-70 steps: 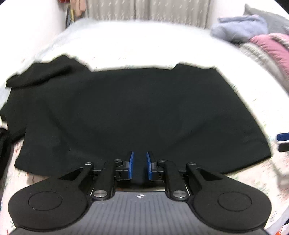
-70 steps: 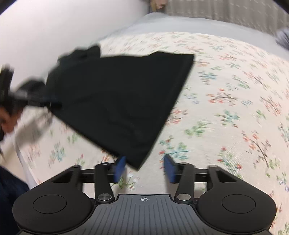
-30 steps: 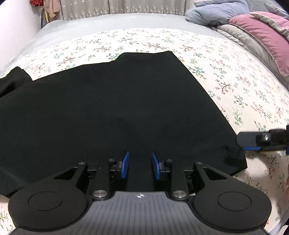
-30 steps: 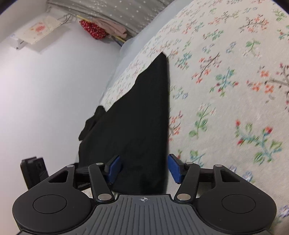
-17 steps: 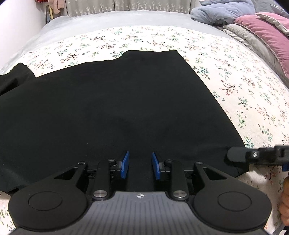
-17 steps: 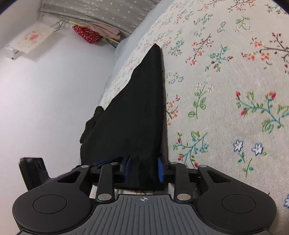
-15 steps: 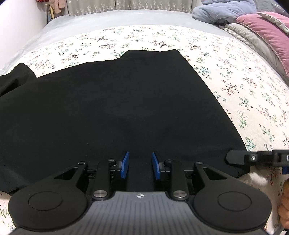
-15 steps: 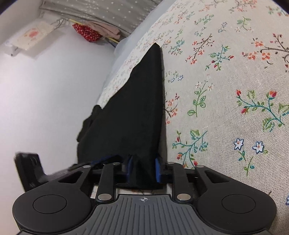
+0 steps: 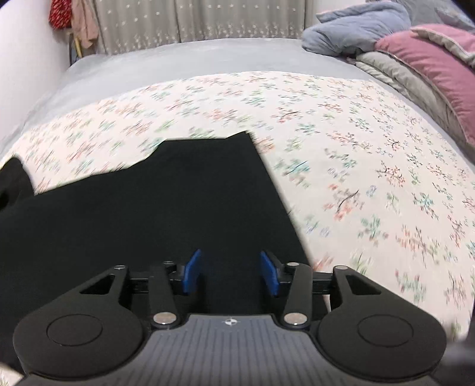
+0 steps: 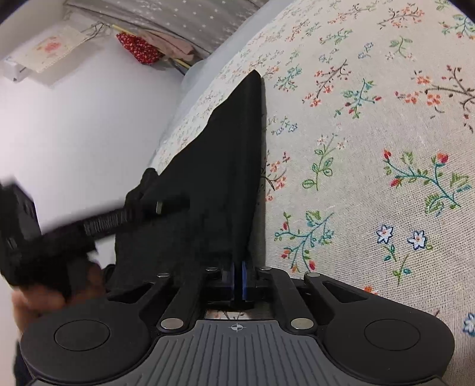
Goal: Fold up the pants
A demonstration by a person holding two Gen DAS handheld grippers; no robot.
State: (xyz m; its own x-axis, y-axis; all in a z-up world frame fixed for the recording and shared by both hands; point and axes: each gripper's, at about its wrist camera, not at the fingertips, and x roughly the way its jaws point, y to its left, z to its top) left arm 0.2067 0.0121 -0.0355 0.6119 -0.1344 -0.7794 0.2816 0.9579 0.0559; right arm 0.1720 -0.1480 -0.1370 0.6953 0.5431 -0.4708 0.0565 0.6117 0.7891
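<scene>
Lying flat on the floral bedsheet (image 9: 371,166), the black pants (image 9: 154,207) spread from the near edge of the bed toward the left, and one corner points away from you. Your right gripper (image 10: 238,277) has its blue pads pressed together on the near right edge of the pants (image 10: 219,166), with the cloth pinched between them. Your left gripper (image 9: 230,273) has its blue pads wide apart and holds nothing; the pants fill the gap between the fingers, but you cannot tell from this view if the pads touch the cloth. In the right view your left gripper (image 10: 166,206) is seen blurred over the pants. A grey blanket (image 9: 353,32) and a pink pillow (image 9: 436,62) lie at the far right of the bed. A curtain (image 9: 207,23) hangs behind the bed.
</scene>
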